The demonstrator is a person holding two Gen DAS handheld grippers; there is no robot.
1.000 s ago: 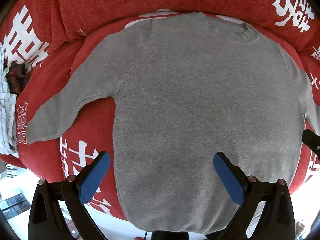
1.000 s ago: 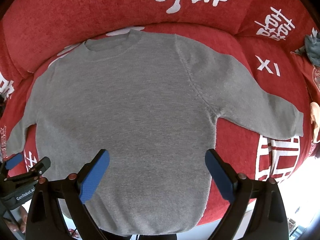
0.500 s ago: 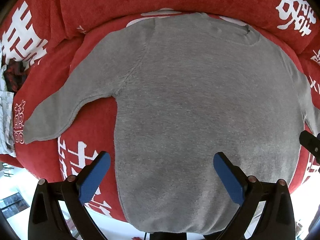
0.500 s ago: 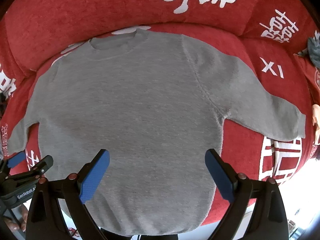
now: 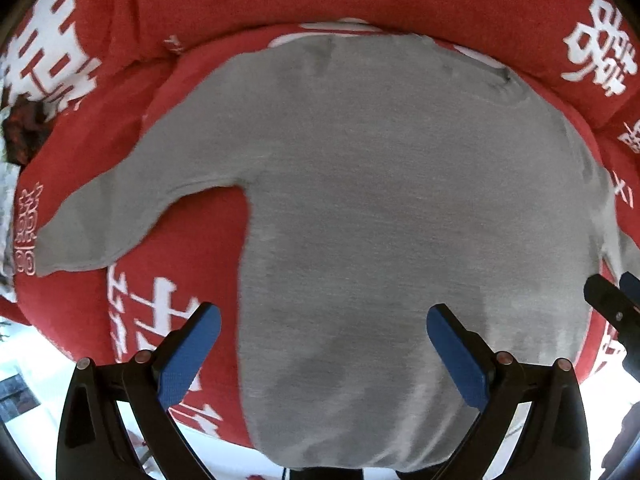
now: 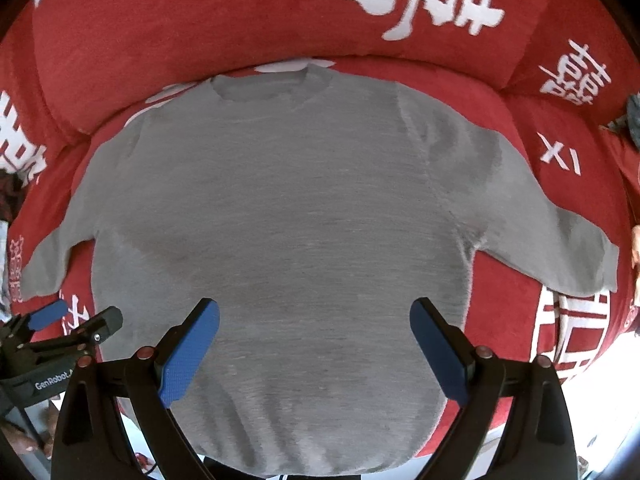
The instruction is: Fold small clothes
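A small grey sweater [image 5: 380,200] lies flat and face up on a red sofa seat [image 5: 192,240], neck toward the backrest, both sleeves spread out sideways. My left gripper [image 5: 320,344] hovers open over the sweater's lower left part, empty between its blue pads. My right gripper [image 6: 314,340] hangs open above the lower middle of the sweater [image 6: 300,220], also empty. The left gripper [image 6: 76,316] shows at the lower left of the right wrist view. The right gripper's fingers [image 5: 608,304] peek in at the right edge of the left wrist view.
The sofa cover is red with white characters; its backrest [image 6: 240,20] curves behind the sweater. Dark and pale clothes [image 5: 20,136] lie at the sofa's left end, and a grey item [image 6: 634,120] at its right end. A bright floor [image 5: 24,360] lies below the seat's front edge.
Both grippers have moved closer to the sweater, which now fills more of each view. Both remain open. The sweater itself has not shifted.
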